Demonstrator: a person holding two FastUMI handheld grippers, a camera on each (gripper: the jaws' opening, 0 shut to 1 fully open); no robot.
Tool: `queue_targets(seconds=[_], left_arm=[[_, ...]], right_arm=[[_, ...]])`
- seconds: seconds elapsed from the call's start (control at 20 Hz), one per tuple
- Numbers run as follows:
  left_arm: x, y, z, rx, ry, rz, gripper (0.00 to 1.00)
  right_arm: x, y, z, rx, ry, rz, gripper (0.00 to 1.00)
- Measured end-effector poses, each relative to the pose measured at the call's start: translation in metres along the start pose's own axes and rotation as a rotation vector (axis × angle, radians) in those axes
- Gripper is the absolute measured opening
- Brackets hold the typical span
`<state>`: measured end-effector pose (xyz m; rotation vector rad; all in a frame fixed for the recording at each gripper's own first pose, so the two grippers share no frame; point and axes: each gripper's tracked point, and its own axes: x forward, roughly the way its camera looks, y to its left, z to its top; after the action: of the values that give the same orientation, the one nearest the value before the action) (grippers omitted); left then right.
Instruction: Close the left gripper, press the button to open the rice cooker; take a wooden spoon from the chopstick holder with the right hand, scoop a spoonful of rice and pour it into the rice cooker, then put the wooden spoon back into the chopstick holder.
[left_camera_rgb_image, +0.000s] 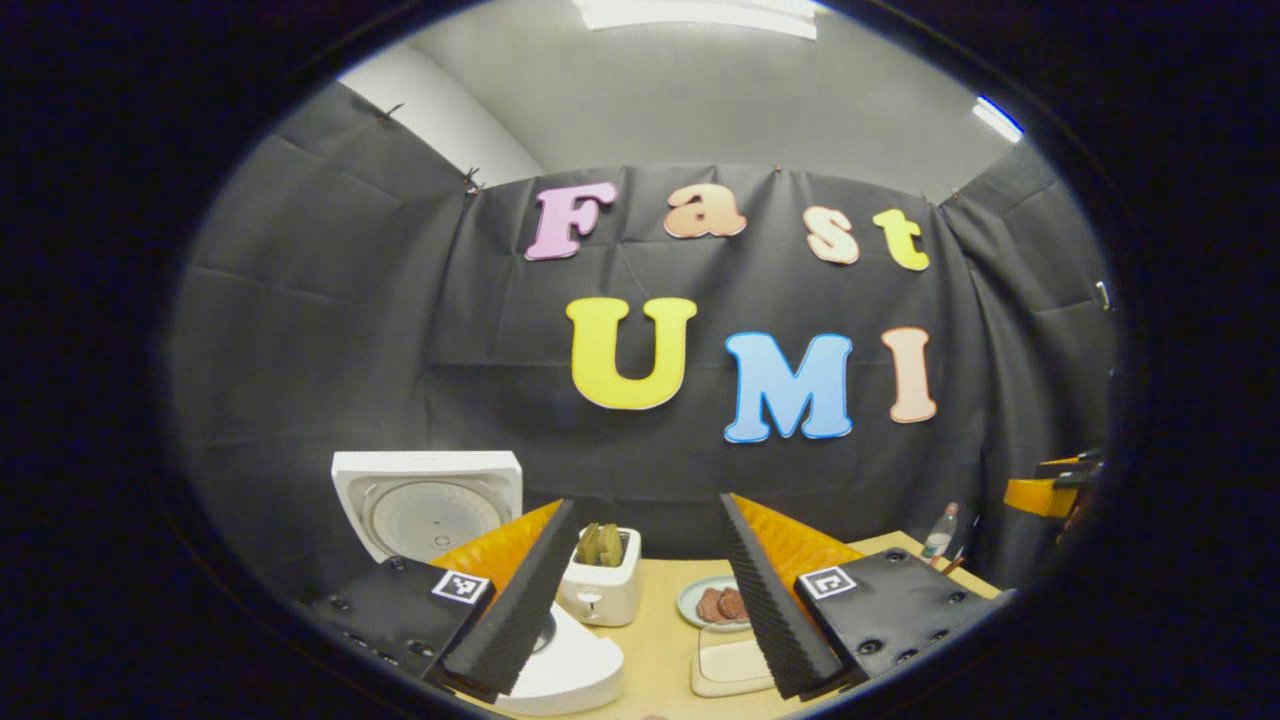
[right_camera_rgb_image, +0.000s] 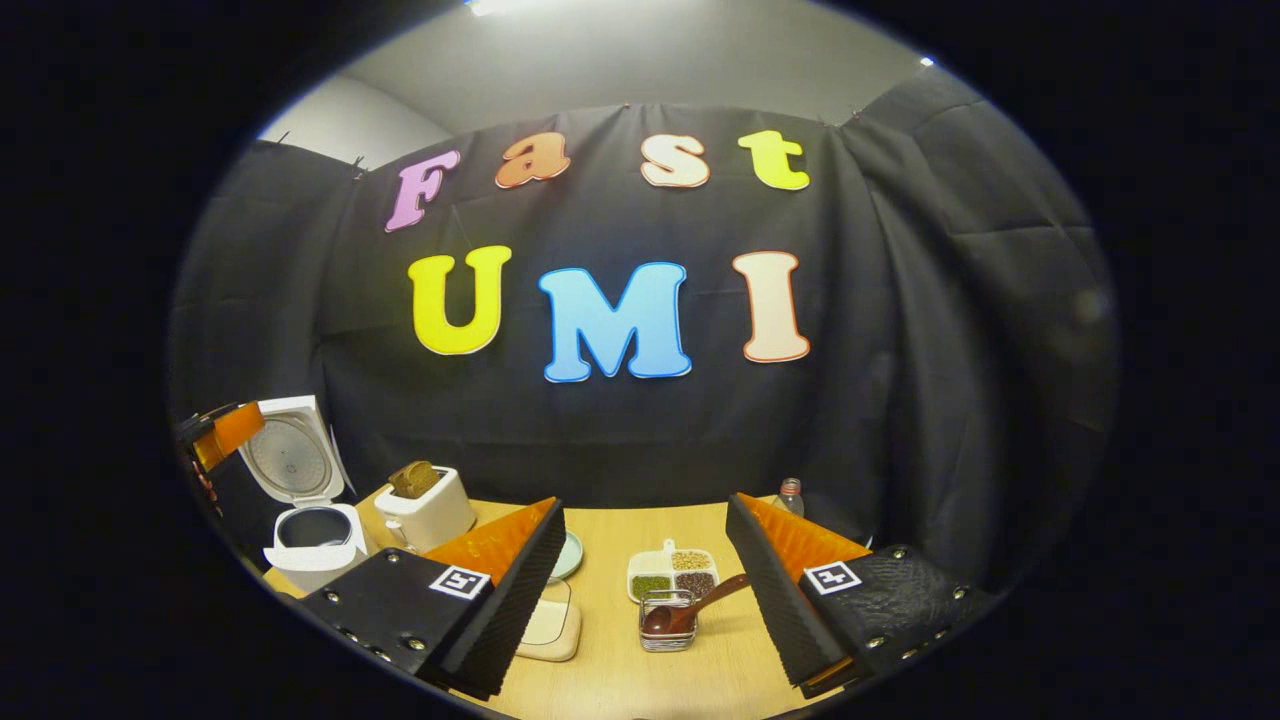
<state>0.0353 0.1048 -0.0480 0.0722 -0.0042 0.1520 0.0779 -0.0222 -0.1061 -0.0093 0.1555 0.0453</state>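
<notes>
The white rice cooker (left_camera_rgb_image: 570, 665) stands at the lower left of the left gripper view with its lid (left_camera_rgb_image: 425, 505) raised; my left gripper (left_camera_rgb_image: 645, 502) is open just right of it, holding nothing. In the right gripper view the cooker (right_camera_rgb_image: 310, 535) shows its dark inner pot under the upright lid (right_camera_rgb_image: 290, 455). A wooden spoon (right_camera_rgb_image: 700, 603) rests in the small clear chopstick holder (right_camera_rgb_image: 668, 625), handle leaning right. Behind the holder lies a white divided dish (right_camera_rgb_image: 672, 572) of grains. My right gripper (right_camera_rgb_image: 645, 502) is open above and short of the holder, holding nothing.
A white toaster (right_camera_rgb_image: 430, 510) with bread stands right of the cooker. A plate (left_camera_rgb_image: 720, 603) with brown slices and a white board (left_camera_rgb_image: 730, 665) lie mid-table. A small bottle (right_camera_rgb_image: 790, 495) stands at the back by the cloth wall. The other gripper (left_camera_rgb_image: 1050, 490) hovers at the right edge.
</notes>
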Motion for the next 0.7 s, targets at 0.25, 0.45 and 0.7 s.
queue_targets(seconds=[0.25,0.45,0.7], left_arm=[[-0.013,-0.046,-0.003,0.072,-0.001,-0.076,0.96],[-0.018,-0.058,-0.009,0.068,0.02,-0.098,0.99],[-0.019,-0.063,-0.022,0.008,0.055,-0.079,0.98]], right_arm=[[0.014,-0.034,-0.029,0.055,0.022,-0.062,0.99],[0.032,-0.055,-0.055,0.084,0.055,-0.088,0.99],[0.067,-0.074,-0.097,0.094,0.117,-0.095,0.99]])
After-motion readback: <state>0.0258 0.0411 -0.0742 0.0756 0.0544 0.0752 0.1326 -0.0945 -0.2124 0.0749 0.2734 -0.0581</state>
